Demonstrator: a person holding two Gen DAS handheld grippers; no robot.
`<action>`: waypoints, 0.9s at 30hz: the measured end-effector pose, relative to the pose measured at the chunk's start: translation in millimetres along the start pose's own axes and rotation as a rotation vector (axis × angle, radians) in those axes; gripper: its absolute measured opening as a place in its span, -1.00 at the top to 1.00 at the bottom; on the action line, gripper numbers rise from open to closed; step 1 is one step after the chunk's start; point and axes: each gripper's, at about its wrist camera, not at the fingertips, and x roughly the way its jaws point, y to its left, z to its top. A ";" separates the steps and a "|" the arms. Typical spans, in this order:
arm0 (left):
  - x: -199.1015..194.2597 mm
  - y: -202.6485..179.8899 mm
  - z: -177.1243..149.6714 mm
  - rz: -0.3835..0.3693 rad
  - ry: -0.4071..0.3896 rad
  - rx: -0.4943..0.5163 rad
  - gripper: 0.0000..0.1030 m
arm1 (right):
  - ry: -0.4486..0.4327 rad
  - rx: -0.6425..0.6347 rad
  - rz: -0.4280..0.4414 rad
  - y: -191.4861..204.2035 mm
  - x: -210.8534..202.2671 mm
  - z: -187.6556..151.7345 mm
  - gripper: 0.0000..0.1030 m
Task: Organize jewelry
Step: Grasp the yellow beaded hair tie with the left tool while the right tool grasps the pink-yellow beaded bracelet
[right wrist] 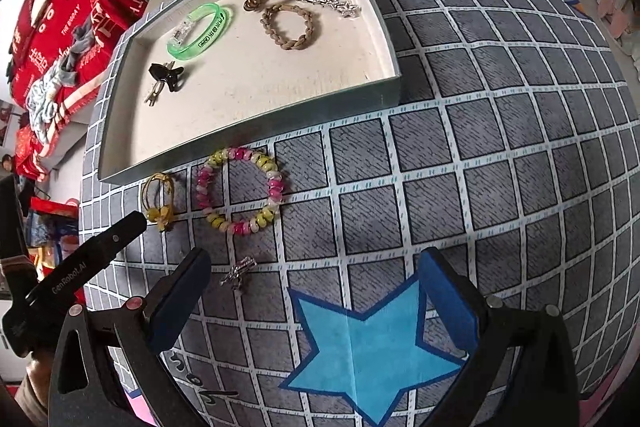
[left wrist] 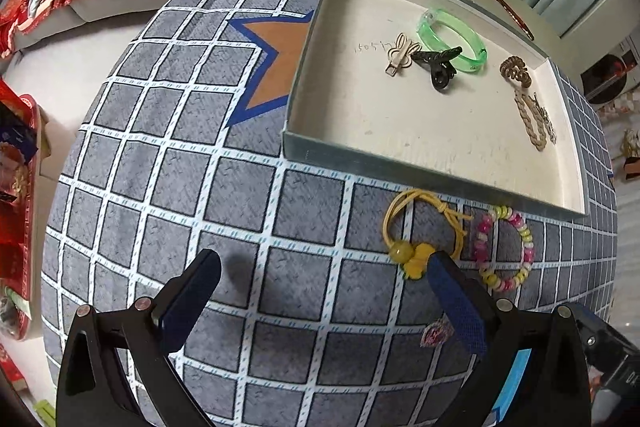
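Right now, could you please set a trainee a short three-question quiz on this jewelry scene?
1. True or false: the green bangle lies inside the tray.
2. Which beaded item lies on the cloth nearest the tray's front wall? A) pink and yellow bead bracelet B) brown braided bracelet C) black claw clip
3. Fill in: the left gripper's fingers are ____, holding nothing.

Key: 1 true; 2 A; 3 open.

Note: the yellow cord bracelet and a small silver clip also wait on the cloth; the right gripper is open too.
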 end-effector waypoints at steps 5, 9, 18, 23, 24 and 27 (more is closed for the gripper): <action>9.5 -6.3 8.3 0.001 -0.002 -0.025 -1.00 | -0.022 -0.027 -0.016 5.7 4.0 8.9 -0.91; 14.1 -12.3 11.7 0.015 -0.011 -0.022 -1.00 | -0.024 -0.073 -0.037 14.2 13.1 14.6 -0.71; 24.5 -46.6 24.2 0.072 -0.053 0.051 -0.73 | -0.042 -0.232 -0.141 42.2 26.6 15.9 -0.37; 25.0 -62.0 25.3 0.081 -0.072 0.111 -0.34 | -0.067 -0.342 -0.218 56.7 27.7 6.4 0.08; 25.2 -65.7 24.6 0.077 -0.075 0.123 -0.17 | -0.068 -0.353 -0.216 60.2 28.2 5.4 0.26; 24.9 -76.3 23.4 0.049 -0.079 0.175 0.34 | -0.063 -0.375 -0.218 64.8 27.4 4.2 0.75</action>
